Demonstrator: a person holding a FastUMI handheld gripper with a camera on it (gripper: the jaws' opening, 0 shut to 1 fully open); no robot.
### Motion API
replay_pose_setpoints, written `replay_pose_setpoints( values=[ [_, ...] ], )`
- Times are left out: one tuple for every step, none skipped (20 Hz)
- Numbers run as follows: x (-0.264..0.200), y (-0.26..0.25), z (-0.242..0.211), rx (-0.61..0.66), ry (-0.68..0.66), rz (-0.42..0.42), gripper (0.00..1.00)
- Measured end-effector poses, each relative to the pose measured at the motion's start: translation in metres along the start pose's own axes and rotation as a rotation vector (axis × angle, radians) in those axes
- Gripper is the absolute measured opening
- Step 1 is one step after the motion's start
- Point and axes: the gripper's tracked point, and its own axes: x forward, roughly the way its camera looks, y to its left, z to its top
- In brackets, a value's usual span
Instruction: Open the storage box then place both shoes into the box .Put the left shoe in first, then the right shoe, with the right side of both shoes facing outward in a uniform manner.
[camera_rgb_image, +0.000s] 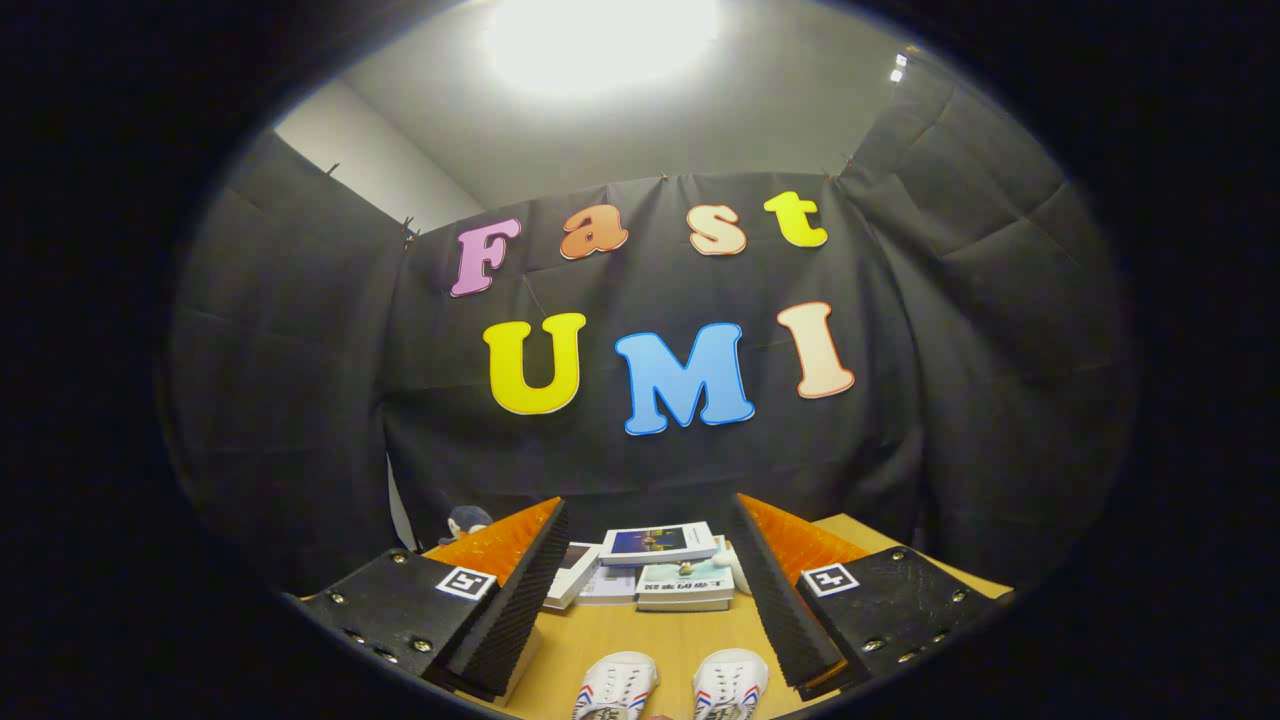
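Plainly, the gripper (650, 600) stands wide open with nothing between its fingers, held above the near part of the wooden table (650, 640). Just below and between the fingers, close to the table's near edge, sit the two white shoes side by side: one shoe (615, 685) on the left of the pair and the other shoe (732, 684) on the right, toes pointing away toward the far edge, a narrow gap between them. Only their fronts show, so which is the left shoe can only be judged from their placing.

The main risks, as I judge them: the storage box cannot be made out from here, so reaching for a shoe before the box is open would break the order. The shoes sit so close that closing on one could nudge or drag the other, or catch both. Picking the wrong shoe first, or turning it the wrong way, would spoil the uniform facing.

Further along the table, toward its far edge, lies a stack of books (660, 570), with another book (570, 575) beside it. A small dark object (468, 520) sits at the far left corner. Beyond hangs the black cloth wall (300, 400), under a pale ceiling with a bright lamp (600, 40).
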Motion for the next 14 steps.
replay_pose_setpoints(
  values=[
    [0.001,0.001,-0.004,0.027,0.015,0.009,0.96],
    [0.001,0.003,-0.009,0.049,0.031,0.019,0.96],
    [0.001,0.007,-0.015,0.072,0.047,0.033,0.96],
    [0.0,0.011,-0.02,0.093,0.067,0.048,0.97],
    [0.0,0.017,-0.027,0.113,0.087,0.067,0.97],
    [0.0,0.023,-0.034,0.128,0.107,0.086,0.97],
    [-0.001,0.028,-0.041,0.139,0.131,0.103,0.97],
    [0.0,0.034,-0.049,0.151,0.158,0.12,0.97],
    [-0.001,0.041,-0.058,0.165,0.185,0.139,0.98],
    [-0.001,0.049,-0.065,0.182,0.211,0.161,0.98],
    [-0.002,0.056,-0.075,0.2,0.24,0.178,0.98],
    [-0.003,0.061,-0.082,0.217,0.269,0.194,0.98],
    [-0.005,0.067,-0.091,0.232,0.298,0.207,0.98],
    [-0.006,0.072,-0.099,0.25,0.327,0.22,0.98]
  ],
)
